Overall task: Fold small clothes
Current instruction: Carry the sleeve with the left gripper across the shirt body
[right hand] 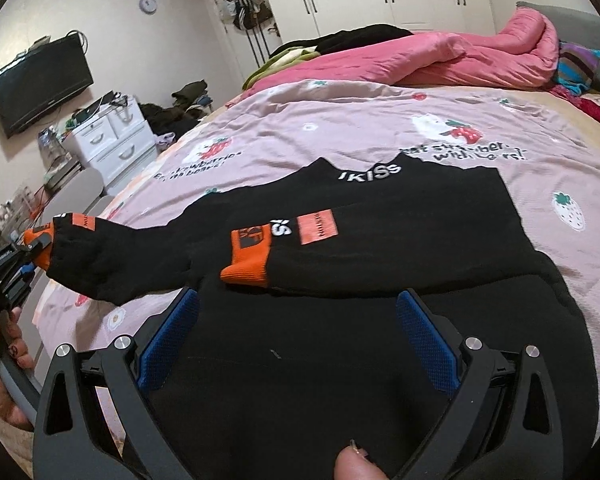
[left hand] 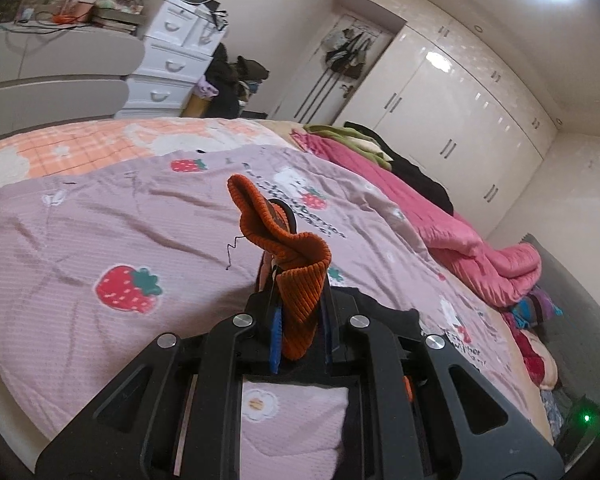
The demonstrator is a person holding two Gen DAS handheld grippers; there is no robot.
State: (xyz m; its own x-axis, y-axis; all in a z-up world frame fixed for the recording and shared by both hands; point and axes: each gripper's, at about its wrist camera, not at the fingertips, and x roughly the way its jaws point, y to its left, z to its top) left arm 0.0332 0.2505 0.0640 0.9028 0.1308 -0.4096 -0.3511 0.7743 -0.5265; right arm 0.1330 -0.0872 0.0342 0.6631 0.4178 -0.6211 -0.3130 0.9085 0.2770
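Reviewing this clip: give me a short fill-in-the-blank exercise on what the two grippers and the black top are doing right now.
1. The left gripper is shut on the top's ____ cuff.
2. The right gripper hangs over the black top with its jaws ____.
3. The other sleeve lies folded across the top's ____.
4. The top is spread on a ____ bedspread printed with strawberries.

Missing words: orange; open; body; pink
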